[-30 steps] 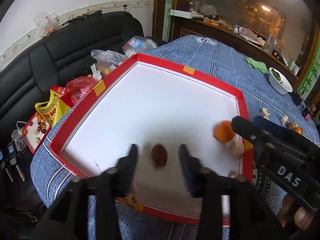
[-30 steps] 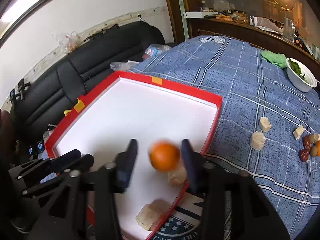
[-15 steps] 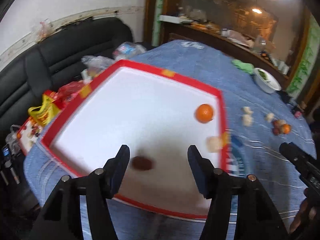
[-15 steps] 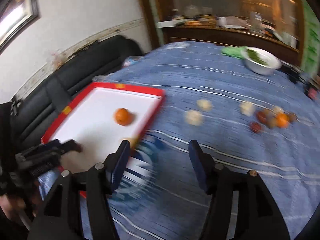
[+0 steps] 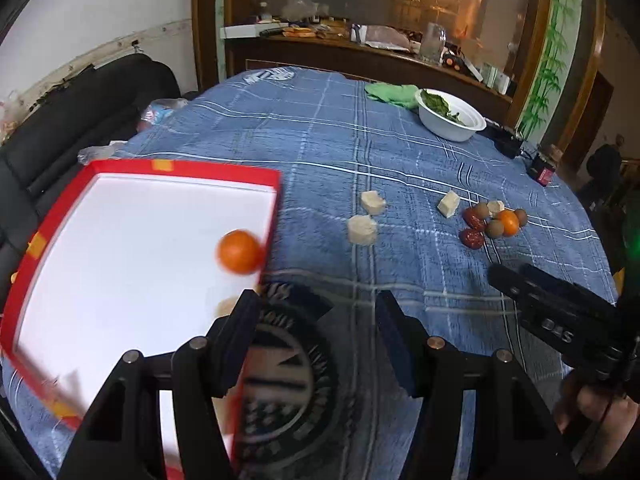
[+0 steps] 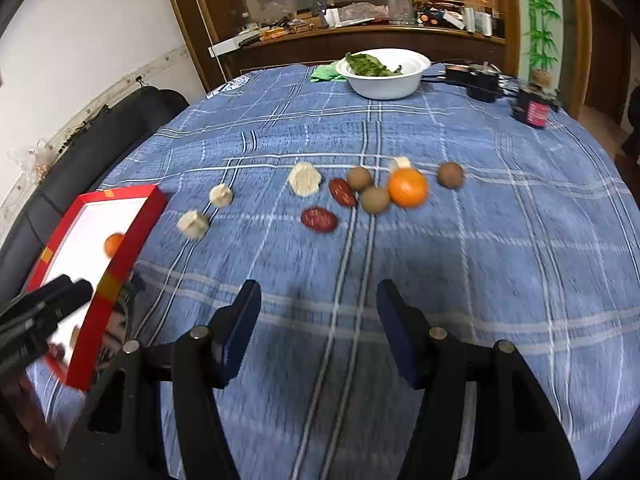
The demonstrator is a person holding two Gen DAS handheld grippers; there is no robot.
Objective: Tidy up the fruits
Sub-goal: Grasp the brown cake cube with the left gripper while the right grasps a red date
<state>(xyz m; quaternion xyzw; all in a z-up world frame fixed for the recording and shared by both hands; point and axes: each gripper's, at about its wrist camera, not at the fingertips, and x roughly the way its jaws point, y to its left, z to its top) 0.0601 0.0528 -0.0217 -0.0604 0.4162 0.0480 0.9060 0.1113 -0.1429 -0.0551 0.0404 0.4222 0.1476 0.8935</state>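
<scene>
1. The big round surface (image 6: 500,260) with the blue checked cloth carries everything you are sorting.
2. The flat red-edged tray with the white floor (image 5: 216,170) sits at the left side of the surface. This is where the fruit seems to go.
3. The white round bowl with green leaves (image 6: 384,80) stands at the far side, well apart from the fruit.
4. Your left gripper (image 5: 316,332) hangs over the tray's right edge. Its fingers have just been opening, and nothing is between them.
5. Your right gripper (image 6: 318,332) hangs over bare cloth, near the loose pile. Its fingers were opening and then closed a little. They stand apart now, with nothing between them.
6. One round orange fruit (image 5: 239,251) is in the tray, just beside its right wall. A pale lump (image 5: 226,306) lies below it, half hidden by a finger, too blurred to name.
7. A second round orange fruit (image 6: 408,187) waits on the cloth, in the middle of the loose pile.
8. Four pale tan chunks (image 6: 305,179) lie on the cloth between the tray and the pile.
9. Two dark red oval dates (image 6: 319,219) and three small brown round fruits (image 6: 375,199) lie there too.
10. So you have only made a start. Most pieces are left to move.
</scene>
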